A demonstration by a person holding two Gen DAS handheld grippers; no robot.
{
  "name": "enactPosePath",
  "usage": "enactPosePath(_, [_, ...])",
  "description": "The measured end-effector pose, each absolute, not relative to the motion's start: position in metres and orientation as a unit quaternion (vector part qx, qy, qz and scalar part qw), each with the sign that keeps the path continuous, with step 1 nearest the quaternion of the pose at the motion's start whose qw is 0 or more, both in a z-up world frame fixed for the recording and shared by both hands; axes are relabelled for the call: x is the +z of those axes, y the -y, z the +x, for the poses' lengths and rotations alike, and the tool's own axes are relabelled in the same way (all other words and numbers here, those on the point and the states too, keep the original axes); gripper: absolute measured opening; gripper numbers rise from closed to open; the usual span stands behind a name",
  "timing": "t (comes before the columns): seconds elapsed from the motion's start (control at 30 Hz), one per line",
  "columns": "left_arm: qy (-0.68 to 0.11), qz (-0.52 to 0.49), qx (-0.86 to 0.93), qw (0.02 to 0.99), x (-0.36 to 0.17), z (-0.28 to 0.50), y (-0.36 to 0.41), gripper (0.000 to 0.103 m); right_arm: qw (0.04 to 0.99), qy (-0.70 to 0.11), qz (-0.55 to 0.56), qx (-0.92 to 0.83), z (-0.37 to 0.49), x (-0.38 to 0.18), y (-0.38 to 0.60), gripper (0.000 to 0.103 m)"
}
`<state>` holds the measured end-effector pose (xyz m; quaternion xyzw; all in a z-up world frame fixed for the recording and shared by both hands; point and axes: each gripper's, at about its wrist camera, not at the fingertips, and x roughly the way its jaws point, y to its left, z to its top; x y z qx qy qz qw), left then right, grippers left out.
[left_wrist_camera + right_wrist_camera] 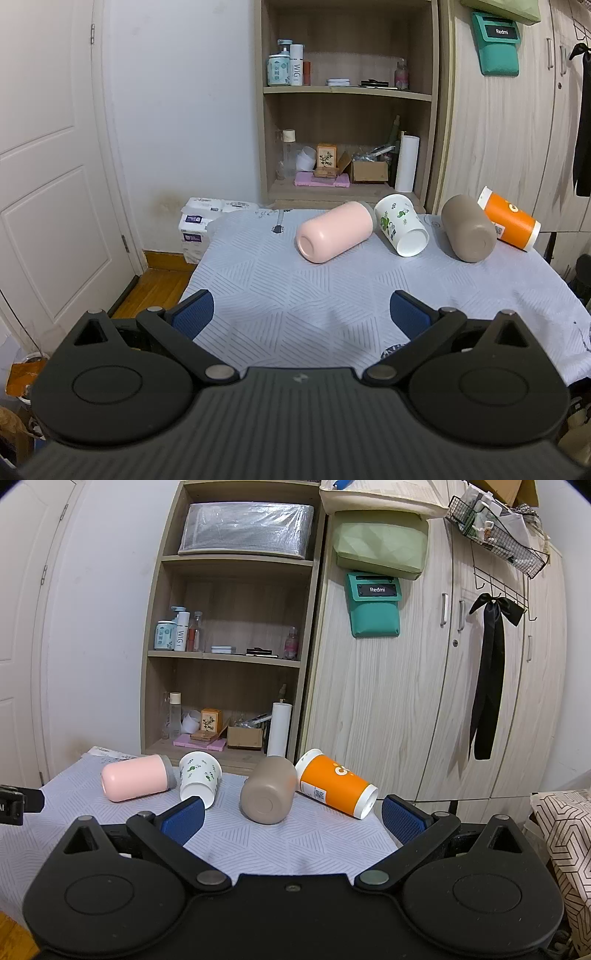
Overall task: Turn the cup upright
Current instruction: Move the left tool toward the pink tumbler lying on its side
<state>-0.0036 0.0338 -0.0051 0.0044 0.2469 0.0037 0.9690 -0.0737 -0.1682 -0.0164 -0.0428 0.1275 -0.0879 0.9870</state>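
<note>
Several cups lie on their sides in a row at the far edge of the cloth-covered table [295, 288]: a pink cup [332, 232], a white cup with green leaf print [400, 229], a brown cup [468, 233] and an orange paper cup [508, 223]. In the right wrist view they show as the pink cup [135, 777], the white cup [199, 777], the brown cup [267, 794] and the orange cup [336, 782]. My left gripper [301, 314] is open and empty, short of the pink cup. My right gripper [291, 818] is open and empty, just short of the brown cup.
An open wooden shelf [345, 92] with bottles and boxes stands behind the table, a wardrobe [424, 701] to its right. Tissue packs [199, 221] sit on the floor at the table's left. A white door [48, 166] is at the left. A patterned cushion [561, 834] is at the right.
</note>
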Motion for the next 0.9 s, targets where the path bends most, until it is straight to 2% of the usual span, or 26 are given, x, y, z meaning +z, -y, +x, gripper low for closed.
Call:
enactPosePath(0.23, [-0.258,0.011,0.001,0.966,-0.007,0.002,-0.031,0.103,0.987,-0.136,-0.028,-0.079,-0.065,-0.024,0.173,0.103])
enactPosePath(0.4, [-0.273,0.000,-0.052,0.961,-0.001,0.017,-0.032,0.103,0.988,-0.130,0.037,-0.079,-0.049,-0.025,0.189,0.103])
enactPosePath(0.7, [-0.270,0.054,-0.118,0.954,0.016,0.064,-0.041,0.103,0.966,-0.202,0.154,0.044,0.011,-0.039,0.196,0.103])
enactPosePath(0.9, [-0.281,0.077,-0.131,0.948,0.010,0.105,-0.057,0.103,0.952,-0.238,0.164,0.104,0.045,-0.049,0.168,0.103])
